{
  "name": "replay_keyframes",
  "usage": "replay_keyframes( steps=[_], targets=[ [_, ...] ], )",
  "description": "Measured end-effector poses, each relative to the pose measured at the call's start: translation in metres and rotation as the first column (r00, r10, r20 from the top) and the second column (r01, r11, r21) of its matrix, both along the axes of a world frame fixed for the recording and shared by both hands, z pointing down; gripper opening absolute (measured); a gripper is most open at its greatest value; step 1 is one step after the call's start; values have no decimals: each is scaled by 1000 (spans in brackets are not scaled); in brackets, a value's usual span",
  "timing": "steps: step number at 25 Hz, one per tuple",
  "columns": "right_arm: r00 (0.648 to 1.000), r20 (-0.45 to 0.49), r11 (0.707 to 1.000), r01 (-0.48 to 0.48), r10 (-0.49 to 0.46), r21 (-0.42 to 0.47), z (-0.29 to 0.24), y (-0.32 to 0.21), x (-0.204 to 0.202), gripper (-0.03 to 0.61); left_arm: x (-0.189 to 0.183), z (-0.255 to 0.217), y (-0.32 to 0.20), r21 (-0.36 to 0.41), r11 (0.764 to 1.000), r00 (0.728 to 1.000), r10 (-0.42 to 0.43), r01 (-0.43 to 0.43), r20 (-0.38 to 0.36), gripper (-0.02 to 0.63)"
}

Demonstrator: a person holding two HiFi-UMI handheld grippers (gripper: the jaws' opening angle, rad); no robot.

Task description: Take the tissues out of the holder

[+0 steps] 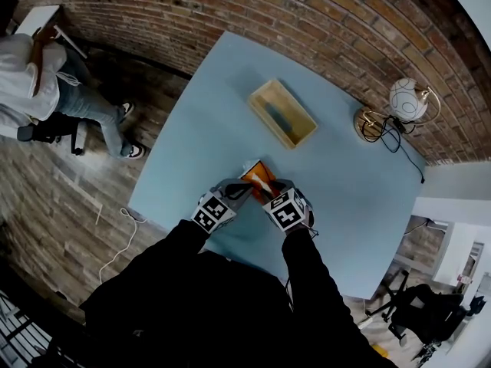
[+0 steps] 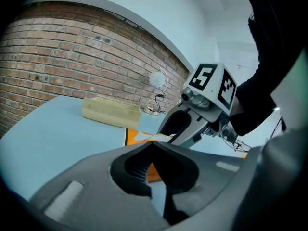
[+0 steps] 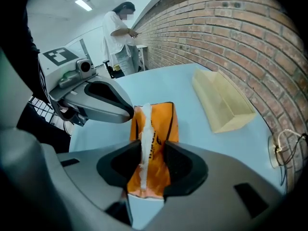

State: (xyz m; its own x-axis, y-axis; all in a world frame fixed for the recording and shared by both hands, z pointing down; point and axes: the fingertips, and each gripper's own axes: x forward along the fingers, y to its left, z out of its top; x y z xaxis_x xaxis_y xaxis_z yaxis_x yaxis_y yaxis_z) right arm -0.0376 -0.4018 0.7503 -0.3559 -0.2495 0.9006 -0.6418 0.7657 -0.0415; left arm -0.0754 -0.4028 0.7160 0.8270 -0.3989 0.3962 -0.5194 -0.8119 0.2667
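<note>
Two hand-held grippers converge on an orange tissue pack lying on the pale blue table, close to the operator's edge. The right gripper points steeply down with its jaws spread on either side of the white tissue that stands up from the pack's slot; neither pad appears to press on it. The left gripper sits at the pack's far end with its jaw tips drawn together, and whether they nip the wrapper cannot be made out.

The likely trouble is that the light pack will lift with the tissue if it is not pinned, or that the jaws will catch the wrapper and tear the sheet. The two grippers also crowd each other.

A wooden box lies well apart, mid-table. A globe lamp and its cable occupy the far corner, and a person in a white top is beyond the table.
</note>
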Motion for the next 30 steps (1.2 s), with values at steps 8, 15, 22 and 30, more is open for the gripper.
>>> replay_keyframes(
  steps=[8, 15, 22, 30],
  targets=[
    [1000, -19, 1000, -10, 10, -15, 8, -2, -1, 240, -3, 1, -2, 4, 1000, 1000, -2, 2, 1, 9],
    [1000, -6, 1000, -24, 24, 17, -2, -6, 3, 271, -6, -10, -4, 12, 1000, 1000, -3, 3, -15, 9],
    [973, 214, 976, -124, 84, 178, -79, -12, -4, 272, -9, -55, -6, 48, 999, 998, 1, 2, -63, 9],
    [904, 423, 932, -202, 59, 301, -162, 31, -24, 264, -14, -132, 12, 119, 992, 989, 60, -44, -137, 9]
  ],
)
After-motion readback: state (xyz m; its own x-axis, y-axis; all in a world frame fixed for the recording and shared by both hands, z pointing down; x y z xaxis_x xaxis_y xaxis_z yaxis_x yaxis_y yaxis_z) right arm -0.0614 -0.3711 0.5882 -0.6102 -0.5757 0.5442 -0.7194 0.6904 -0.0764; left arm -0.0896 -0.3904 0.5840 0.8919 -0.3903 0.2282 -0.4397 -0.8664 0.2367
